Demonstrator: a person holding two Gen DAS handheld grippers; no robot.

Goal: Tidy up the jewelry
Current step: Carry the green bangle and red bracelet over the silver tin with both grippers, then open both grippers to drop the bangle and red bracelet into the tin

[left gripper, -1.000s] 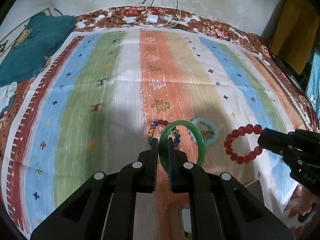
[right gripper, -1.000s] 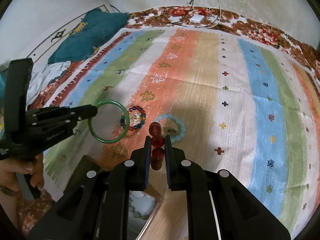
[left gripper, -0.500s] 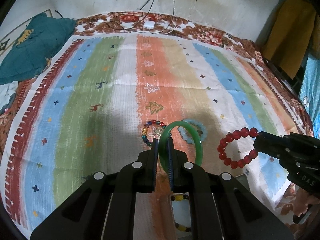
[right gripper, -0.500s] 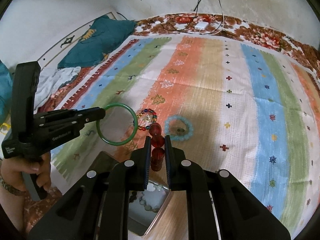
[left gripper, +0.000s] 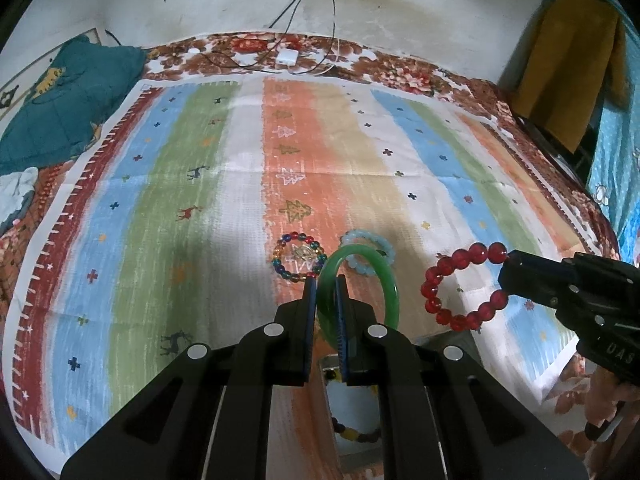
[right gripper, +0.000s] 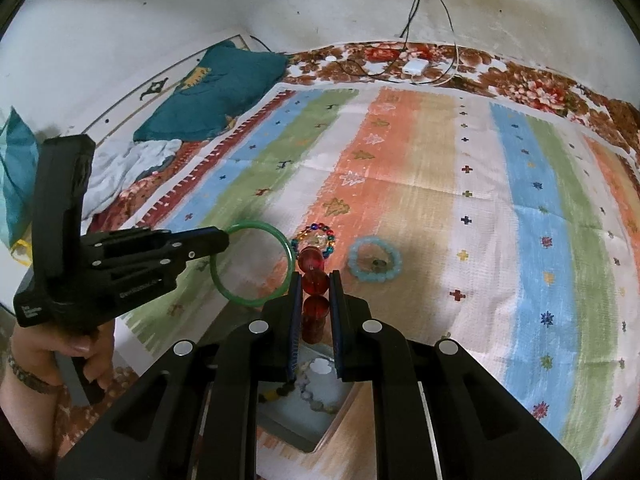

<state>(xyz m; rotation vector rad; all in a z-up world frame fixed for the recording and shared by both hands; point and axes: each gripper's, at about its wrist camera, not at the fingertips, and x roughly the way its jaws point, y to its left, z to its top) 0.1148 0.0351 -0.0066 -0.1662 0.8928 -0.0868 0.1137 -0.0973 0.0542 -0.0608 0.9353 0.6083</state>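
Note:
My left gripper (left gripper: pixel 325 280) is shut on a green bangle (left gripper: pixel 390 292) and holds it above the striped cloth; it also shows in the right wrist view (right gripper: pixel 256 264). My right gripper (right gripper: pixel 314 276) is shut on a red bead bracelet (right gripper: pixel 312 280), seen as a ring in the left wrist view (left gripper: pixel 460 284). A multicoloured bead bracelet (left gripper: pixel 298 256) and a pale blue bead bracelet (left gripper: pixel 370 248) lie on the cloth just beyond both grippers. An open box (right gripper: pixel 308 396) holding several bracelets sits below the grippers.
The striped cloth (left gripper: pixel 224 208) covers a bed. A teal cushion (left gripper: pixel 64 112) lies at the far left. A white charger with cables (left gripper: pixel 288 56) lies at the far edge by the wall. A yellow garment (left gripper: pixel 568 64) hangs at right.
Both grippers have pulled back and risen with their bracelets. The open box has come into view beneath them.

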